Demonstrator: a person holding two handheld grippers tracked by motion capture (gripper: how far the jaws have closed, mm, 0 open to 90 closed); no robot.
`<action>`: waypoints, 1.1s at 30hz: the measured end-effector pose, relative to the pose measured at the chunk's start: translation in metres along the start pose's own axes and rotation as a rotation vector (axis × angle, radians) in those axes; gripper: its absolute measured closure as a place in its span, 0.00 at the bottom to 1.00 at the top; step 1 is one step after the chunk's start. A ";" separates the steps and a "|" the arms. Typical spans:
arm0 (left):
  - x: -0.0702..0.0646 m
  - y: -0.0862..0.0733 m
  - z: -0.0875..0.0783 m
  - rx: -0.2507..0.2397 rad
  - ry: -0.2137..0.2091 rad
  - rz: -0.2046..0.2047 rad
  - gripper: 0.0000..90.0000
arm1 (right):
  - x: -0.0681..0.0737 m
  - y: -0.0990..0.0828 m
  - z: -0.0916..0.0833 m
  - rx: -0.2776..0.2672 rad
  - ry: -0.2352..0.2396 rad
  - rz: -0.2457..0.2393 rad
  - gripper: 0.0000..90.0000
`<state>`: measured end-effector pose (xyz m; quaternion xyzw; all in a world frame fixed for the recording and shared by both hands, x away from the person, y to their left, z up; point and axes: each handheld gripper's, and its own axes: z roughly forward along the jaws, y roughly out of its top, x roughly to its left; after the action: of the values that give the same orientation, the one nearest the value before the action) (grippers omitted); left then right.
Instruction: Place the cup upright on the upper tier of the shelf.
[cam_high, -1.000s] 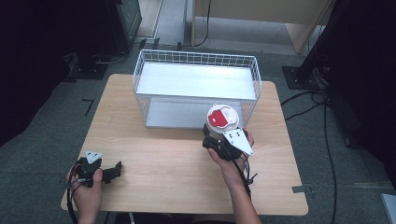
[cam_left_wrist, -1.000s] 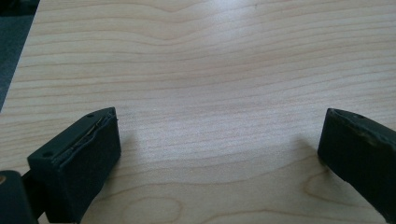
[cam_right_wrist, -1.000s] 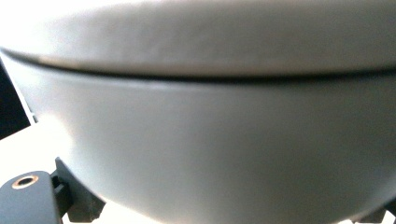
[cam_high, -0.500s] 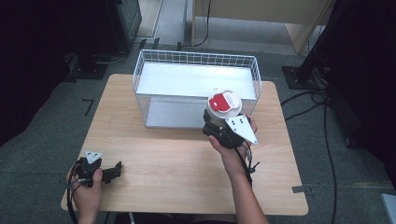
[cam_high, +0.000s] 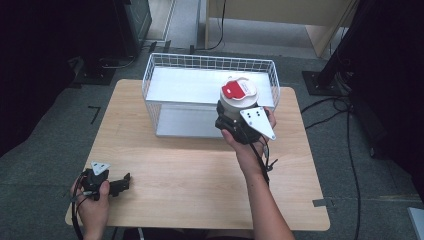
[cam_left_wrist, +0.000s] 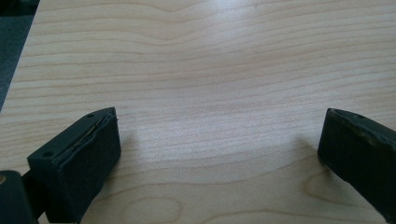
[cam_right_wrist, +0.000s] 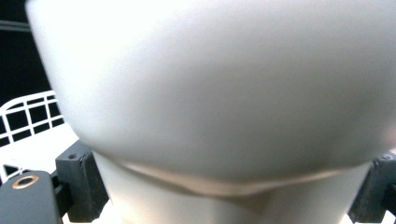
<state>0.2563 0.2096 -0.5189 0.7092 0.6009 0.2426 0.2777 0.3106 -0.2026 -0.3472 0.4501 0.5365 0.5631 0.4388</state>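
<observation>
A white cup with a white lid and a red tab hangs in the air over the near right part of the white wire basket. My right gripper is shut on the cup's body, and the same white cup bulges between the black jaws in the right gripper view. My left gripper rests at the table's near left corner, open, with only bare wood between its jaws.
The basket stands on the far middle of the light wooden table. Black stands and cables lie on the grey floor to the right. A dark cabinet stands at the far left.
My right gripper has carried the cup up and away from me, from in front of the basket to above its near right rim. The left gripper has stayed put.
</observation>
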 end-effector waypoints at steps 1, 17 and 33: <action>0.000 0.000 0.000 0.000 0.000 0.000 0.00 | 0.000 0.002 0.002 -0.002 -0.001 0.004 0.11; 0.000 0.000 0.000 0.000 0.000 0.000 0.00 | 0.004 0.020 0.046 -0.011 -0.022 -0.012 0.11; 0.000 0.000 0.000 0.002 -0.001 0.001 0.00 | 0.006 0.023 0.091 0.027 -0.026 -0.024 0.11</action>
<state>0.2562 0.2098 -0.5188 0.7099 0.6007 0.2417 0.2771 0.3978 -0.1783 -0.3221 0.4568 0.5436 0.5447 0.4463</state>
